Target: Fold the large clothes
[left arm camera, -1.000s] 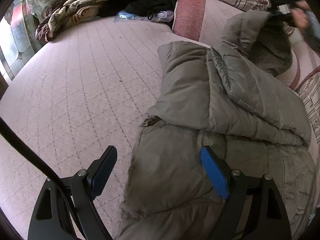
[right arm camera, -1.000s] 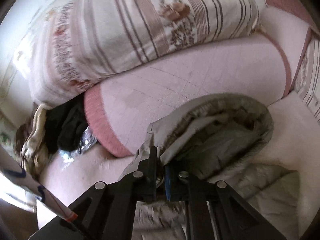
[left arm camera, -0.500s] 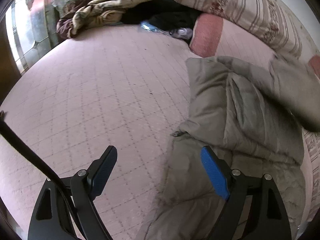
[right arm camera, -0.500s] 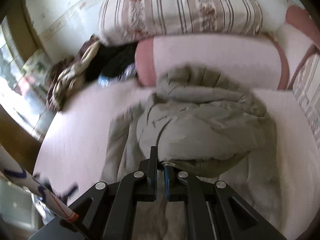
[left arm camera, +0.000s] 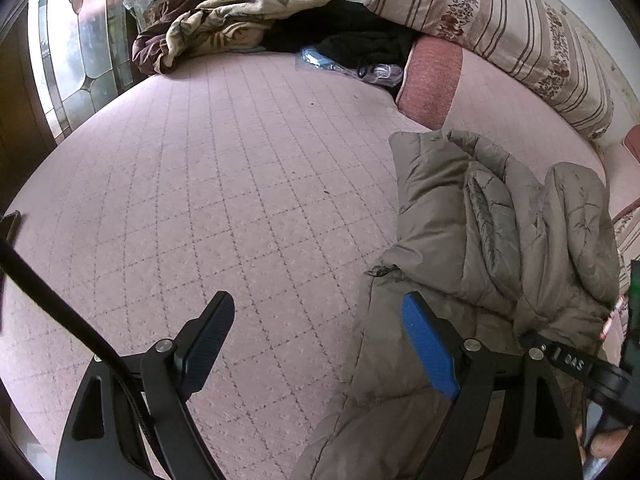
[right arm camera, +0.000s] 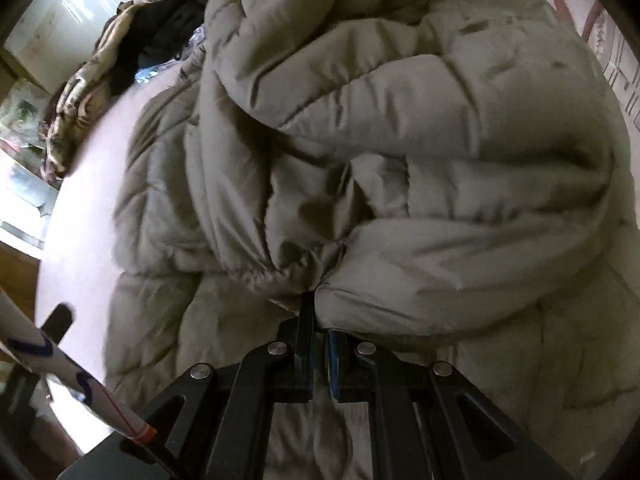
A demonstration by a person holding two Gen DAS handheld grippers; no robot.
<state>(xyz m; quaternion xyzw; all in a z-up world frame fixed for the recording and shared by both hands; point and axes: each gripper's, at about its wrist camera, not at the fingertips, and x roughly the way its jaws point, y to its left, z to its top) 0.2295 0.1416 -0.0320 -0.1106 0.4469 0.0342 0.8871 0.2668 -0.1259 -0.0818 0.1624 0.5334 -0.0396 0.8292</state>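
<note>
Pink quilted bedding (left arm camera: 224,184) covered a bed that carried everything: a striped pillow (left arm camera: 500,28) and a pink bolster (left arm camera: 430,80) along the head edge, a crumpled patterned blanket (left arm camera: 224,32) and dark clothes (left arm camera: 352,40) heaped toward the far corner by the stained-glass window (left arm camera: 76,60). An olive-grey puffer jacket (left arm camera: 480,240) lay along the right side of the bed, its upper part doubled over onto its body. The right gripper (right arm camera: 318,344) was clenched on a bunched edge of that folded-over section, jaws nearly touching with fabric pinched between them. The left gripper (left arm camera: 320,340) hung released, jaws wide apart, one finger over bare bedding and the blue-padded one over the jacket's near hem, grasping nothing. The step in hand looked like laying the top of the jacket down over its lower half. The next move probably called for setting that fold flat and letting go, while the left gripper closed on the near hem to square or steady the bulky, springy padding, which seemed likely to puff back open.
</note>
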